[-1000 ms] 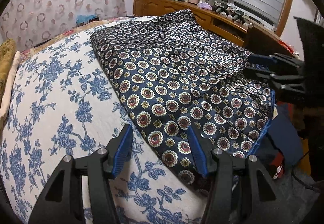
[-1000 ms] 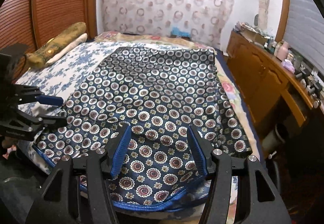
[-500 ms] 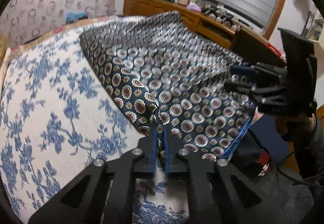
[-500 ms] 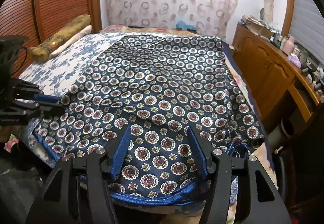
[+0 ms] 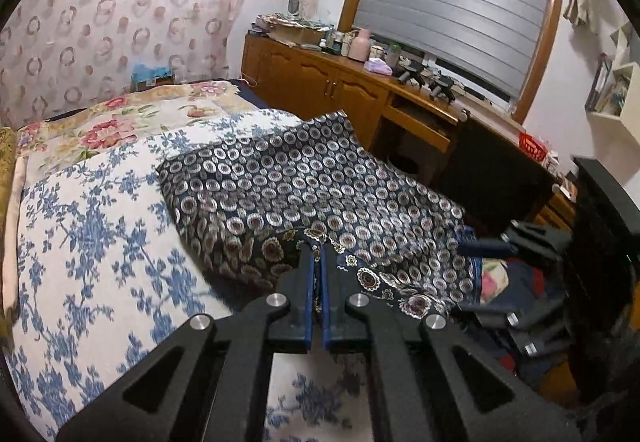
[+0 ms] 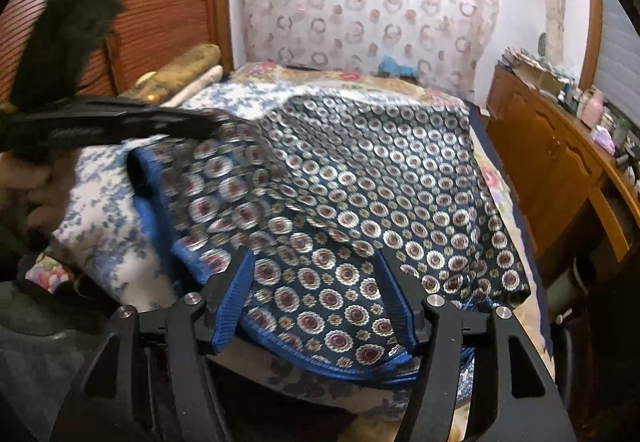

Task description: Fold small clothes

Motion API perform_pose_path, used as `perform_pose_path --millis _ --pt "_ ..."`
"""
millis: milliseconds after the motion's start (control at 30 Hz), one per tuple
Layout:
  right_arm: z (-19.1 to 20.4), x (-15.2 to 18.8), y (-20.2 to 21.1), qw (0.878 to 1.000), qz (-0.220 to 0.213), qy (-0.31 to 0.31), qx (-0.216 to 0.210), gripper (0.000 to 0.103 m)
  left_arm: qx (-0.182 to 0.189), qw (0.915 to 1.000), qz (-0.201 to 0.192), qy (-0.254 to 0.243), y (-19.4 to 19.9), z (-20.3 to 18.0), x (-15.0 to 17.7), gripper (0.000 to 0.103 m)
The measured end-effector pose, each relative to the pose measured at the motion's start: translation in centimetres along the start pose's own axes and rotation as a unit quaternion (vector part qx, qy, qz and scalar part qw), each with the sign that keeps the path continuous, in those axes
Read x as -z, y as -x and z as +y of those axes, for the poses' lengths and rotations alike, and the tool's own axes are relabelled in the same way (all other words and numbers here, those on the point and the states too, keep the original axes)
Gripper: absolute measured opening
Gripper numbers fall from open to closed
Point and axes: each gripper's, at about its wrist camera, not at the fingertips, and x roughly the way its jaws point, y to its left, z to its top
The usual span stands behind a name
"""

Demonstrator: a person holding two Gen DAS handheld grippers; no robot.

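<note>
Navy patterned garment [image 5: 320,186], spread on the bed [image 5: 80,242] near its foot edge, is pinched at one corner by the left gripper [image 5: 317,270] and raised for folding over, while the right gripper [image 6: 316,282], jaws just widened, is held spread above the hem, gripping nothing.

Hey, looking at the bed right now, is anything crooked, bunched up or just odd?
Only the patterned cloth: the left gripper is shut on its near left corner and holds it off the floral sheet, so that side is rumpled. The right gripper hangs open over the blue-trimmed edge. Nothing looks torn or spilled.
</note>
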Motion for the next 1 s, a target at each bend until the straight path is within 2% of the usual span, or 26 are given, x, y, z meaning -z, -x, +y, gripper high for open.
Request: perform_pose_path --millis 133,467,600,733,967,1000 --pt "0.7 0.1 0.5 1.000 0.002 0.017 -0.006 0.067 -0.008 1.0000 -0.002 0.005 -0.8 0.6 -0.6 0.000" --pt "-0.1 2.6 -1.3 0.998 0.059 0.030 0.000 0.067 -0.021 0.9995 0.000 0.024 -1.7 1.9 -0.4 0.000" --pt "-0.2 2.9 -1.3 0.997 0.068 0.033 -0.010 0.067 -0.025 0.9994 0.001 0.024 -1.7 1.9 -0.4 0.000" --pt "-0.1 3.3 -1.8 0.996 0.076 0.054 0.006 0.067 -0.024 0.9994 -0.001 0.025 -1.7 2.0 -0.4 0.000" --pt "-3.1 3.3 -3.5 0.994 0.090 0.036 0.042 0.067 -0.025 0.9991 -0.008 0.033 -1.2 2.5 -0.5 0.000" --pt "-3.5 3.4 -3.3 0.995 0.085 0.030 0.044 0.061 -0.025 0.9990 -0.010 0.035 -1.0 2.6 -0.5 0.000"
